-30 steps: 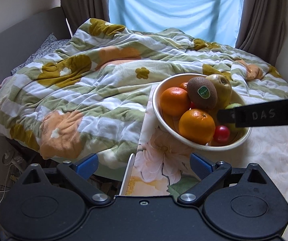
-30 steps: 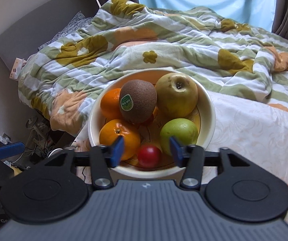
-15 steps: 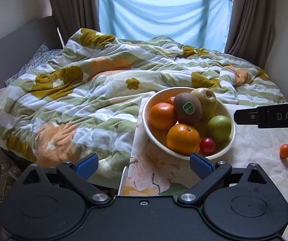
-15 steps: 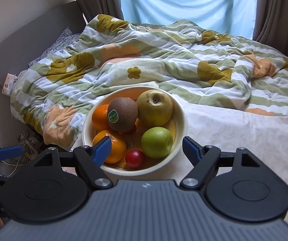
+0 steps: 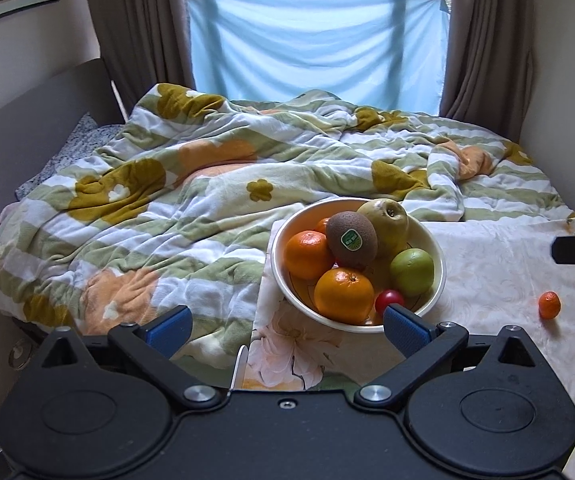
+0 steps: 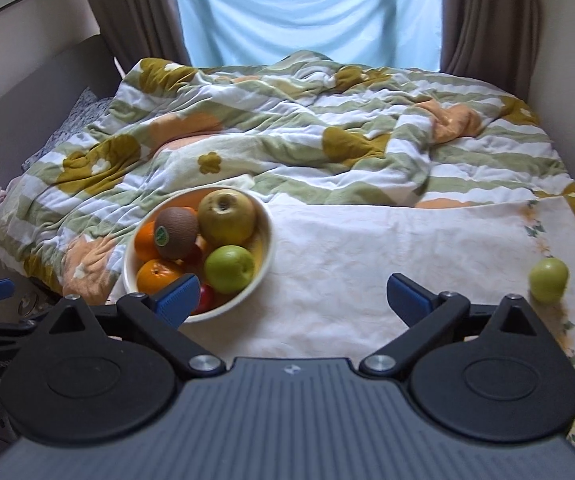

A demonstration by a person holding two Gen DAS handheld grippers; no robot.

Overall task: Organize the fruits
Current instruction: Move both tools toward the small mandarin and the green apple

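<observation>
While unheld, bowl (image 6: 265, 240) of fruit

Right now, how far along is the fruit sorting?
Mostly done: the bowl holds oranges, a kiwi, a pear and a green apple. Nothing is in hand: the left gripper is open and the right gripper is opening, empty. Left on the cloth: a small orange and a green fruit.
</observation>
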